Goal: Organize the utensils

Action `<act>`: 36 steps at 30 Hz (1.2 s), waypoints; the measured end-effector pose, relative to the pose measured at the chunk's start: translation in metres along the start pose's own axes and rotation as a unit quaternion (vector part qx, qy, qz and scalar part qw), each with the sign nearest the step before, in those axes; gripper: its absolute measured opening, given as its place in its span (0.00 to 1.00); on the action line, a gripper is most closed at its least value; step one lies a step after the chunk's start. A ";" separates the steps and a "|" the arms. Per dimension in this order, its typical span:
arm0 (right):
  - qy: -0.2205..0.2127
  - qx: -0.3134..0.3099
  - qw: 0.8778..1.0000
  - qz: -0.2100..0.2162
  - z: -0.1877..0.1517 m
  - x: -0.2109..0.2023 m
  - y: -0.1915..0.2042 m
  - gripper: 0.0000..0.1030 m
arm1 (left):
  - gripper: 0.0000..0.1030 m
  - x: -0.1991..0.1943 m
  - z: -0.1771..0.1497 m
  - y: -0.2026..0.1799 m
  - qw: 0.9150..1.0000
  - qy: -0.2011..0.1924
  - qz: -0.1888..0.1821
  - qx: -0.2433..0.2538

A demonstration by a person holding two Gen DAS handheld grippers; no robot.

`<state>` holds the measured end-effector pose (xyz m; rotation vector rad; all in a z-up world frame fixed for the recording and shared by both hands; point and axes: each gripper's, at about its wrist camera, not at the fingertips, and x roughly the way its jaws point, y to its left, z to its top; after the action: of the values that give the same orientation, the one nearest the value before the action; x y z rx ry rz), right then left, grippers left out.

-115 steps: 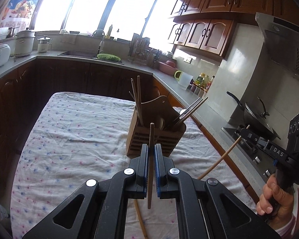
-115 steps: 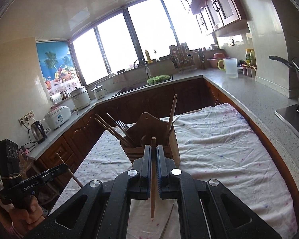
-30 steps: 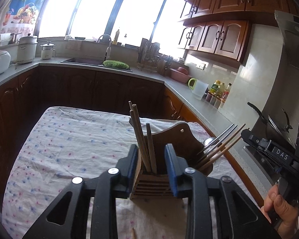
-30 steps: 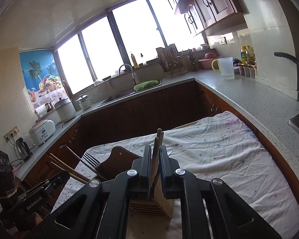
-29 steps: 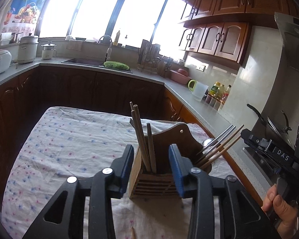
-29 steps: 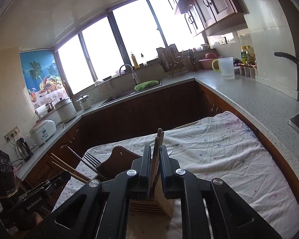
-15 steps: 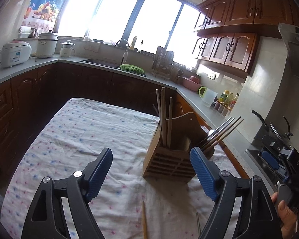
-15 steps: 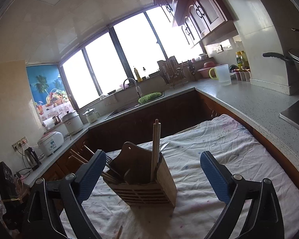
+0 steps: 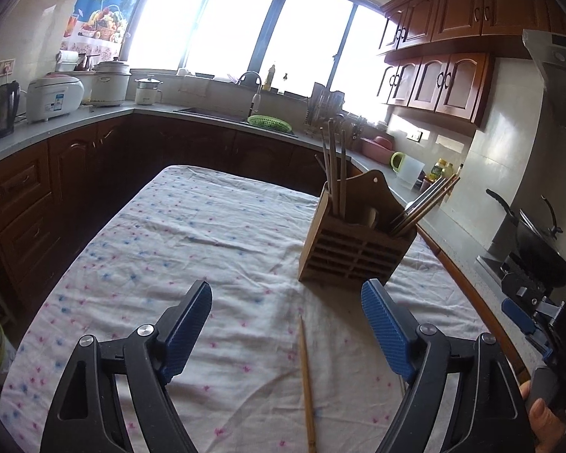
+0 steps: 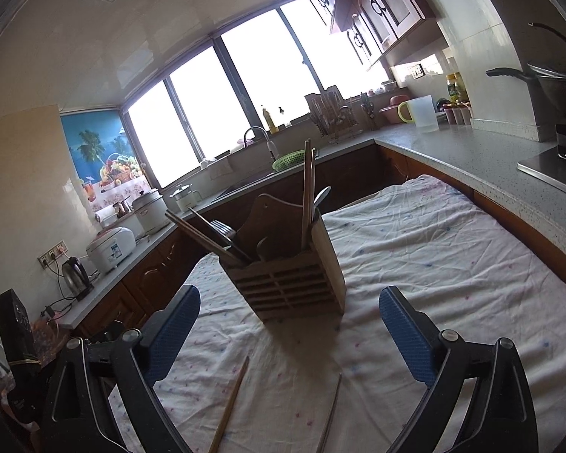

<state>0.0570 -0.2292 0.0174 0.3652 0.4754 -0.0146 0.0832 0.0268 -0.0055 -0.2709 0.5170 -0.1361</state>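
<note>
A wooden utensil holder stands on the cloth-covered table and also shows in the right wrist view. Several wooden chopsticks stand upright in its left compartment; metal chopsticks lean out of its right side. A loose wooden chopstick lies on the cloth in front of it, also seen from the right wrist, beside a thin metal one. My left gripper is open and empty, short of the holder. My right gripper is open and empty too.
Dark wooden cabinets and a grey counter ring the table. On the counter stand a rice cooker, a kettle, a green basket by the sink and a black wok at the right.
Both grippers let go of their chopsticks in the holder, opened wide and drew back from it. The holder now sits farther off in both views.
</note>
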 end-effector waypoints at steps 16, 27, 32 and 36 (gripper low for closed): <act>-0.093 -0.106 0.990 -0.027 -0.017 -0.058 0.034 1.00 | 0.99 -0.062 -0.018 -0.004 0.994 -0.091 0.031 0.052; -0.079 -0.128 0.987 -0.063 -0.056 -0.061 0.017 1.00 | 0.99 -0.056 -0.057 -0.017 0.991 -0.072 0.059 0.093; -0.079 -0.128 0.986 -0.066 -0.062 -0.064 0.014 1.00 | 0.99 -0.059 -0.059 -0.020 0.990 -0.073 0.067 0.099; -0.081 -0.128 0.986 -0.066 -0.065 -0.066 0.013 1.00 | 0.99 -0.063 -0.064 -0.019 0.990 -0.073 0.071 0.100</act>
<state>-0.0291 -0.1988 -0.0026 0.0789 0.3349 -0.1091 -0.0041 0.0070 -0.0238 -0.0471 0.3725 -0.0293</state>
